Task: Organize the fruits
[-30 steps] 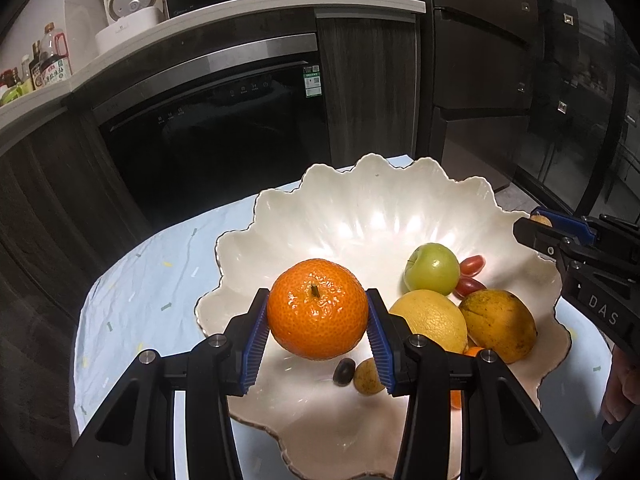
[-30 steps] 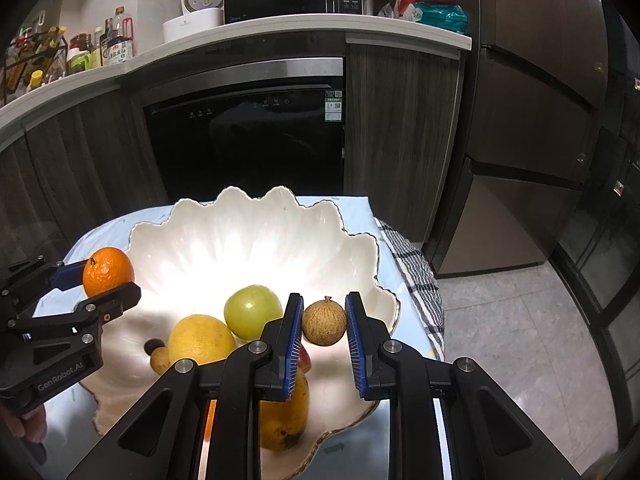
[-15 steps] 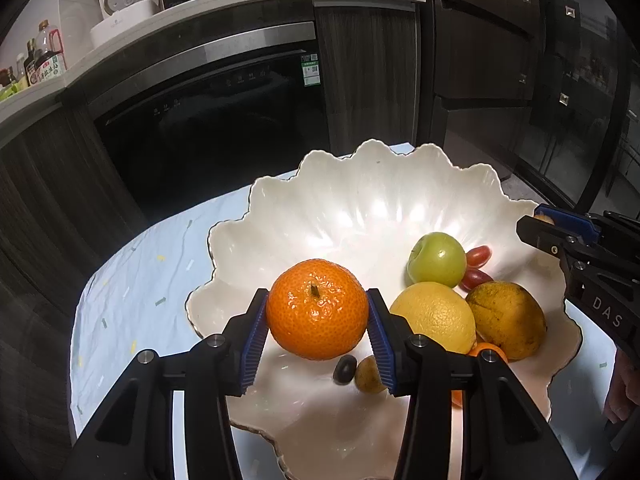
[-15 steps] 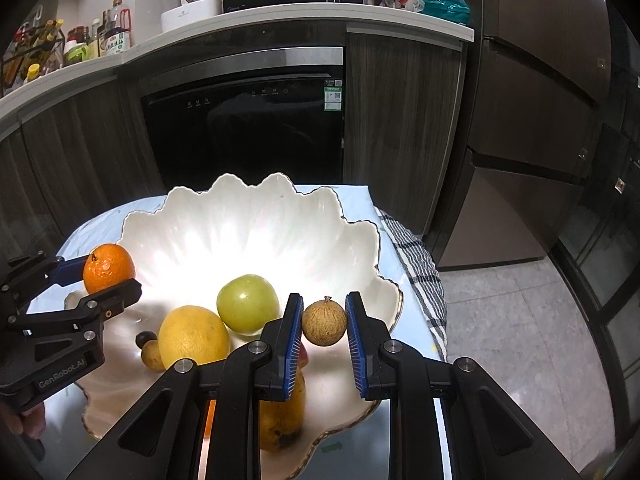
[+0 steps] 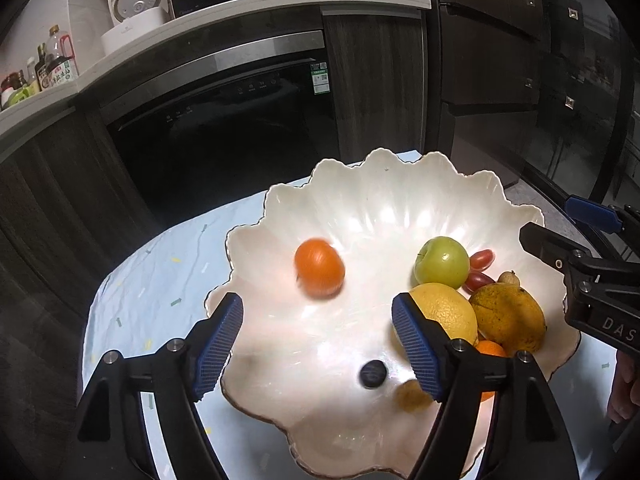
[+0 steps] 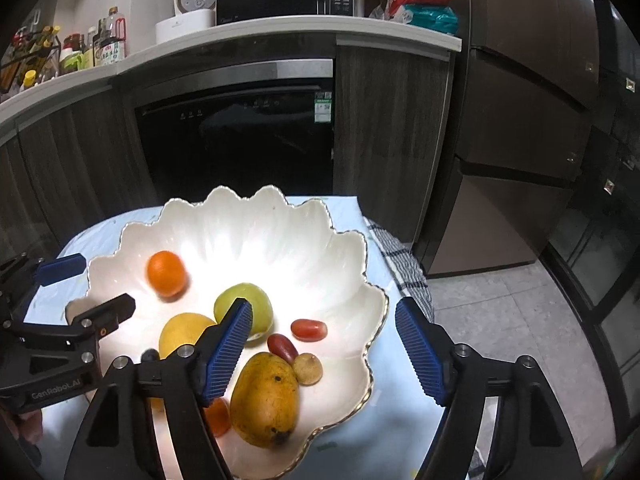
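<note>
A white scalloped bowl holds the fruit. My left gripper is open and empty over the bowl's near side; it also shows in the right wrist view. A motion-blurred tangerine lies in the bowl beyond it. My right gripper is open and empty over the bowl's right rim. A small brown round fruit lies in the bowl beside a mango. A green apple, a yellow citrus and grape tomatoes lie there too.
The bowl stands on a small table with a light blue cloth. A checked towel hangs at the table's right edge. A dark oven and cabinets stand behind. A small dark fruit lies in the bowl.
Both grippers have opened. The tangerine has left the left gripper and moves into the bowl. The small brown fruit has dropped from the right gripper and lies beside the mango.
</note>
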